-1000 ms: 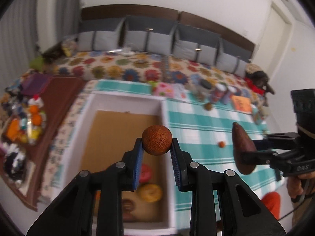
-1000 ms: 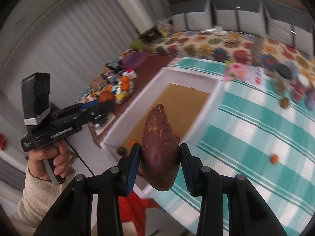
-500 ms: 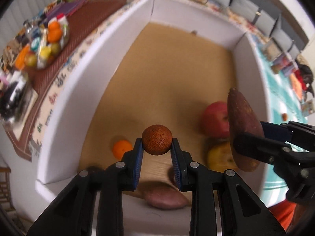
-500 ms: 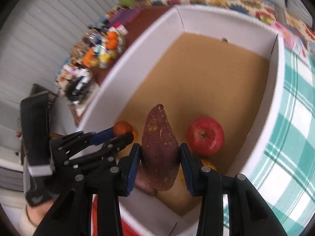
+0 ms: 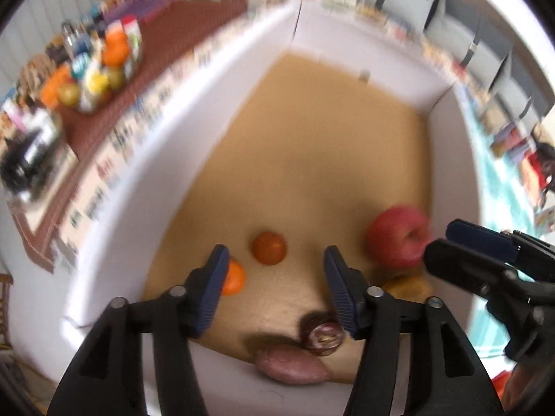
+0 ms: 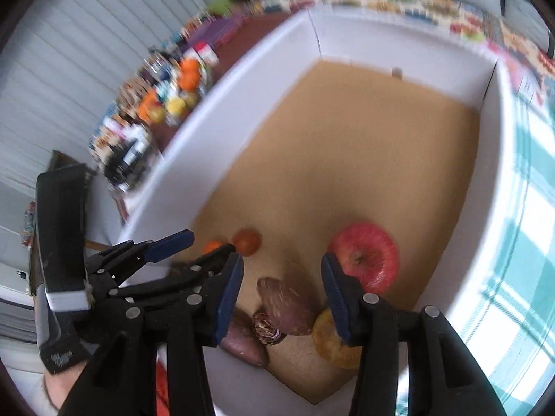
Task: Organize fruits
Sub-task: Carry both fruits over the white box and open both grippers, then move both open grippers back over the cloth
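Two grippers hang over the near end of a white box with a brown cardboard floor. The left gripper has just been opening and its jaws stand apart with nothing between them; the round orange-brown fruit lies on the floor beyond its tips, beside a smaller orange. The right gripper has also just been opening, pads clear of the sweet potato lying below them. A red apple sits just right of it, a yellow fruit nearer.
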The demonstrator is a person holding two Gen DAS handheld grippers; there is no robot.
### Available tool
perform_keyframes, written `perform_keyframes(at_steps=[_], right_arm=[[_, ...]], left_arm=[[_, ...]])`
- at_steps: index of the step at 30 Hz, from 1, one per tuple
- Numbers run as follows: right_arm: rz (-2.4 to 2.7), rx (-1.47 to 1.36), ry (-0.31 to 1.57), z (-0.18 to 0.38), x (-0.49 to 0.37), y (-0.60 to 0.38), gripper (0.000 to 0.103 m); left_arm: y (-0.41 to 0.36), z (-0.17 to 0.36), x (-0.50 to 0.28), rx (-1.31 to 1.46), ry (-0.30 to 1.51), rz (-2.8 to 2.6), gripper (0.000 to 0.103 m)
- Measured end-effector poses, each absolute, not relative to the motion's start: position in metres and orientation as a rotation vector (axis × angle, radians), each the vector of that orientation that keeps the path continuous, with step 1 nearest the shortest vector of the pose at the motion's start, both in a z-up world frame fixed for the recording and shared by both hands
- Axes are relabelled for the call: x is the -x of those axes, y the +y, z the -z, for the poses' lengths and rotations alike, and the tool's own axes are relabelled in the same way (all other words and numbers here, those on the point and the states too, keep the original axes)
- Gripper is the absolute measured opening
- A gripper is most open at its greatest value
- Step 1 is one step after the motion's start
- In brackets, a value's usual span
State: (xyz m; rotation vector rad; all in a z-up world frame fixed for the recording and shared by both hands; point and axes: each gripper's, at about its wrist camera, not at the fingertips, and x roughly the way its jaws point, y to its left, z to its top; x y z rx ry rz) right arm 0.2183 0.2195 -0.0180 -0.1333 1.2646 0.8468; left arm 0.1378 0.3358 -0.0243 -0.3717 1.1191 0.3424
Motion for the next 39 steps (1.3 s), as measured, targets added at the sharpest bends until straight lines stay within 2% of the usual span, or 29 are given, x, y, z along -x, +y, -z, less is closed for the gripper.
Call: perform_keyframes(at_steps=[2,3,4,6,10,13,17,20,23,28,31,34,39], right_arm=[[-0.864,0.117,1.175,-0.012,-0.219,0.199,0.052],[-0.87,0.106,1.116,-0.029,-0.218,0.184,0.059],[-0.872,0.092,1.067,-0.043,-0.217,0.168,0.063],[-0.852,0.07,0.957,-0.068,-0.215,0.126,0.079],[-0.703,0.087,0.775,-0.08,-0.204,0.027,0.087],[-0.542,0.114,0.73,-0.045,-0.192,-0.061,0.087],[-0.329,0.169,0.765,0.025,-0.169,-0.159,0.087],[-0.215,0.099,0.842,0.075,-0.149,-0.224,0.087],[-0.153,0.021,0.849,0.096,-0.131,-0.266,0.087],[-0.187,-0.035,0.847,0.098,-0.146,-0.277,0.087],[-0.286,0.003,0.86,0.097,-0.183,-0.256,0.087],[-0.356,0.018,0.852,0.09,-0.217,-0.23,0.086],[-0.401,0.104,0.887,0.097,-0.291,-0.191,0.065]], left_arm=[[0.321,-0.01,-0.131,0.344,1.02,-0.33,0.074],[0.309,-0.027,-0.128,0.328,0.969,-0.316,0.079],[0.298,-0.041,-0.125,0.315,0.924,-0.297,0.081],[0.268,-0.065,-0.119,0.294,0.84,-0.237,0.084],[0.196,-0.076,-0.116,0.264,0.756,-0.085,0.085],[0.129,-0.053,-0.115,0.228,0.761,0.046,0.085],[0.037,0.019,-0.126,0.171,0.89,0.19,0.085],[-0.012,0.067,-0.13,0.108,0.97,0.244,0.085],[-0.049,0.093,-0.134,0.005,0.984,0.244,0.085],[-0.038,0.112,-0.167,-0.047,0.929,0.163,0.085],[-0.018,0.13,-0.185,-0.041,0.958,0.096,0.085],[-0.006,0.133,-0.179,-0.01,0.913,0.087,0.086],[-0.011,0.137,-0.181,-0.031,0.905,0.073,0.09]])
